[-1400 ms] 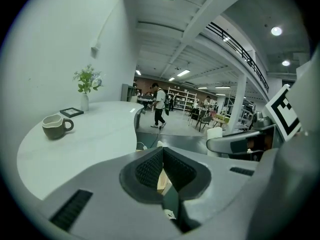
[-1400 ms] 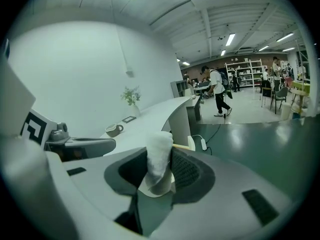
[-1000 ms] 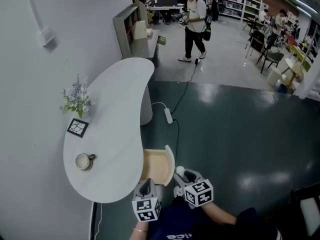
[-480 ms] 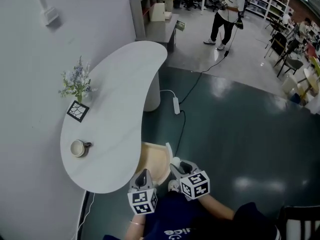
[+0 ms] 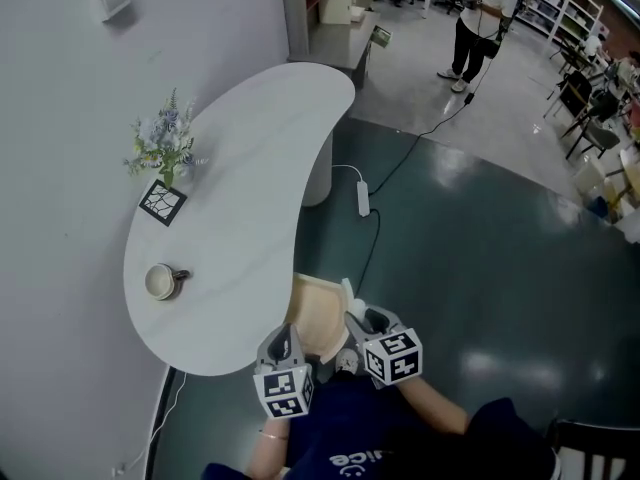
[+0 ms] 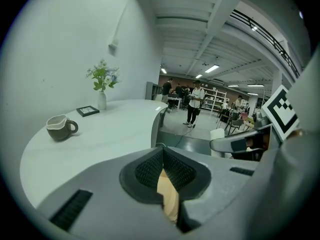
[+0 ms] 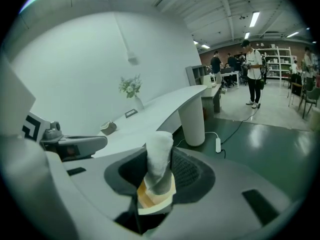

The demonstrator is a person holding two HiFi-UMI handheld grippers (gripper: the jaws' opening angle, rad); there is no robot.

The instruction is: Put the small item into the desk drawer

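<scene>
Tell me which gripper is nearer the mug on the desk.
Left. The left gripper sits just off the near rim of the desk, diagonally from the mug; the right gripper, shut on the small item, is at the far side of the drawer.

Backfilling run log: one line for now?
right hand-held gripper: holds white item | left hand-held gripper: shut, empty | drawer: open

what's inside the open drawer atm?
Bare pale wood is all that shows in the drawer. Its near end is hidden behind the left tool and the right tool, which grips the small item.
</scene>
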